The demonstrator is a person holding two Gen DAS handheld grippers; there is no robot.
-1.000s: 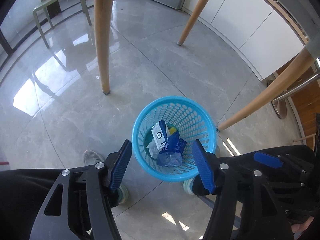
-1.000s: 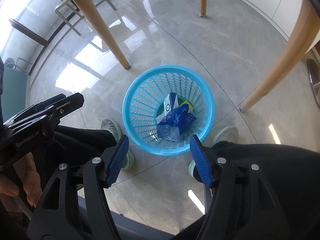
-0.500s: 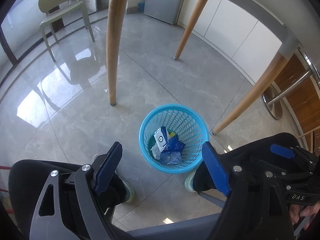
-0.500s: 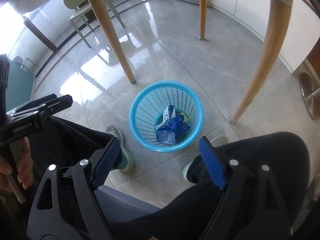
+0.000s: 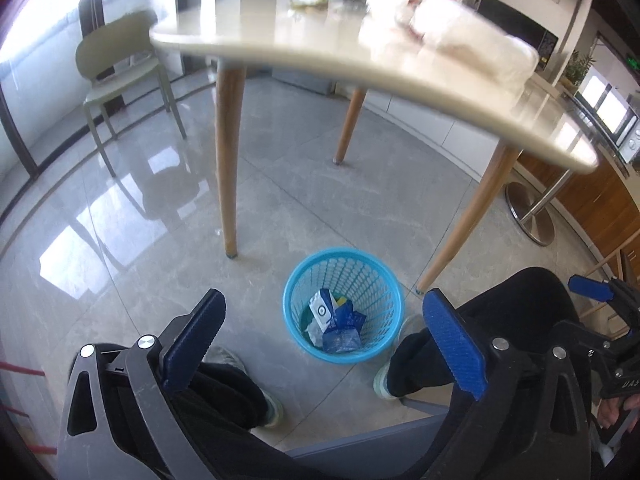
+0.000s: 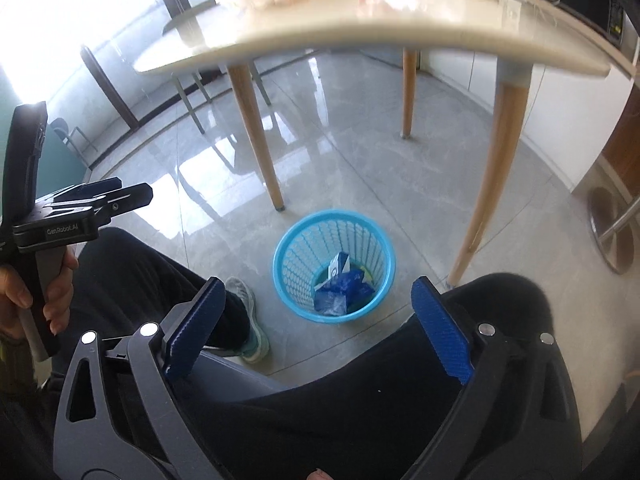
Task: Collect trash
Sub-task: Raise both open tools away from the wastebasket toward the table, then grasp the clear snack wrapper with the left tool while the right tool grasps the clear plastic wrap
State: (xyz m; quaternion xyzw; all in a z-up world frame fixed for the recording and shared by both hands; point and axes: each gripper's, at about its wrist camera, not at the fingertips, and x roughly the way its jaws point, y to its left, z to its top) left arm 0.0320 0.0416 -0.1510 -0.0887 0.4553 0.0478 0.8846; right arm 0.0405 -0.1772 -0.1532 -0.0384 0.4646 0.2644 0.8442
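In the blue basket (image 5: 343,280), wrappers (image 5: 338,322); both grippers opening, empty.

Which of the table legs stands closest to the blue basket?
The right-hand wooden leg, slanting down to a foot just beside the basket's rim. The left leg lands further off; the rear one is far behind.

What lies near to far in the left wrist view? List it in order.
Left tongs, opening with nothing between them → blue trash basket holding wrappers → wooden table leg → green chair.
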